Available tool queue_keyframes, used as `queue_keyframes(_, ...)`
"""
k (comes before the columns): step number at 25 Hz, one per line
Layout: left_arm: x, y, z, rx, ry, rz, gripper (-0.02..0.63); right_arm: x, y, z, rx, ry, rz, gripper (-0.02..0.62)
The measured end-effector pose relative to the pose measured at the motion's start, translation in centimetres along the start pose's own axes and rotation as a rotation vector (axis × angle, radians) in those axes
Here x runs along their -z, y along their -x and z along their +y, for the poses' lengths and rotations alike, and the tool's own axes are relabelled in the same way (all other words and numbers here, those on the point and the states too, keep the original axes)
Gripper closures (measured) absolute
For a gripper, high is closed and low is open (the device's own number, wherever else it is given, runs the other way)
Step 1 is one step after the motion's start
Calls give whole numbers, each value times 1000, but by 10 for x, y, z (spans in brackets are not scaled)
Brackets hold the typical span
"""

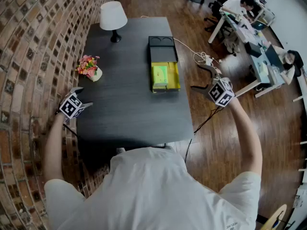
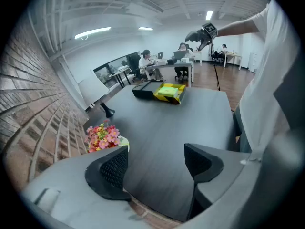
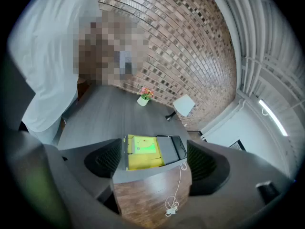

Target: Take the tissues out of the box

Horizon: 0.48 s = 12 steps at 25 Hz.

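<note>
Head view: yellow box (image 1: 165, 77) sits mid-frame on dark table (image 1: 124, 114), touching black tray (image 1: 162, 49) above it. Lamp (image 1: 113, 18) and flowers (image 1: 88, 67) upper left. Left gripper (image 1: 76, 97) at table's left edge, right gripper (image 1: 200, 78) off right edge, both well apart from box.

Left gripper view: jaws apart, nothing gripped, just bare tabletop in gap. Box far off, upper middle.

Right gripper view: jaws apart too, empty. Box shows mid-frame in gap, well beyond them; white cable (image 3: 174, 194) on floor below.
</note>
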State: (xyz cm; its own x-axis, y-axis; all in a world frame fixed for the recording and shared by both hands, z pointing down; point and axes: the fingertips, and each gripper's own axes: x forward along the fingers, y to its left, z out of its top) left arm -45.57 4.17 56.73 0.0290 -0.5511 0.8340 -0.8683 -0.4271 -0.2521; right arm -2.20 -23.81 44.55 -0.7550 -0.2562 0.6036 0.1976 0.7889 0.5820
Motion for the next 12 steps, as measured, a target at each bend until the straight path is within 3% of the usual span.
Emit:
queue_keyframes(5,-27,6,1,-22,32,-78,242,19,6,10,-24,-21,17,155)
queue_keyframes(12,-65,-10,-12,22,-15,-117,242,47,36,26,0,-92,60,155)
